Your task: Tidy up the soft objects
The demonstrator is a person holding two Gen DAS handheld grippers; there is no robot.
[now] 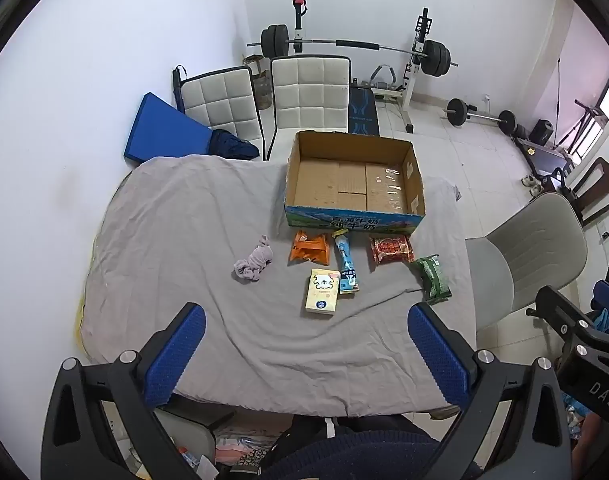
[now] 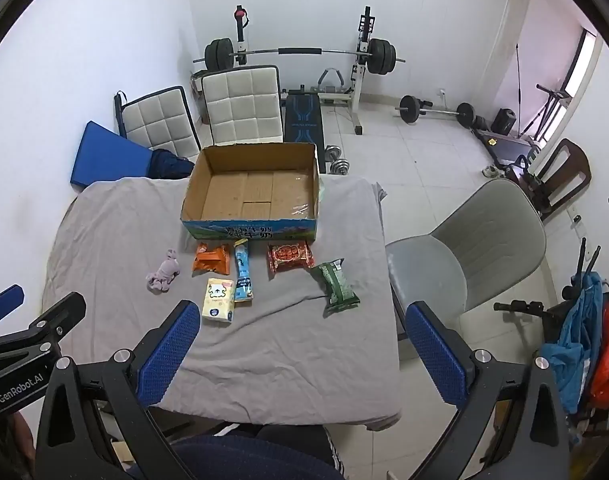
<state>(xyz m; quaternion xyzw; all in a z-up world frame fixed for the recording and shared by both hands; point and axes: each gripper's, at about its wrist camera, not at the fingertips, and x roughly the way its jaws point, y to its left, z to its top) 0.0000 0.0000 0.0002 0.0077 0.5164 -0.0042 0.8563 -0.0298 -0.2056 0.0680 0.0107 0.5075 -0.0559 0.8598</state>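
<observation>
An empty cardboard box (image 1: pixel 354 190) (image 2: pixel 252 196) stands at the far side of a grey-clothed table (image 1: pixel 184 240) (image 2: pixel 112 232). In front of it lie an orange packet (image 1: pixel 309 248) (image 2: pixel 212 260), a blue tube-shaped pack (image 1: pixel 346 262) (image 2: pixel 243 272), a red packet (image 1: pixel 391 249) (image 2: pixel 290 256), a green packet (image 1: pixel 434 278) (image 2: pixel 335 284), a cream tissue pack (image 1: pixel 322 291) (image 2: pixel 219 299) and a crumpled pink cloth (image 1: pixel 253 264) (image 2: pixel 163 272). My left gripper (image 1: pixel 304 354) is open and empty above the near table edge. My right gripper (image 2: pixel 300 352) is open and empty, near the table's right front corner.
A grey chair (image 1: pixel 532 252) (image 2: pixel 464 256) stands right of the table. Two white padded chairs (image 1: pixel 308 92) (image 2: pixel 240 106) and a blue mat (image 1: pixel 164 128) (image 2: pixel 108 156) stand behind it. A weight bench with a barbell (image 1: pixel 356 46) (image 2: pixel 300 54) is at the back wall.
</observation>
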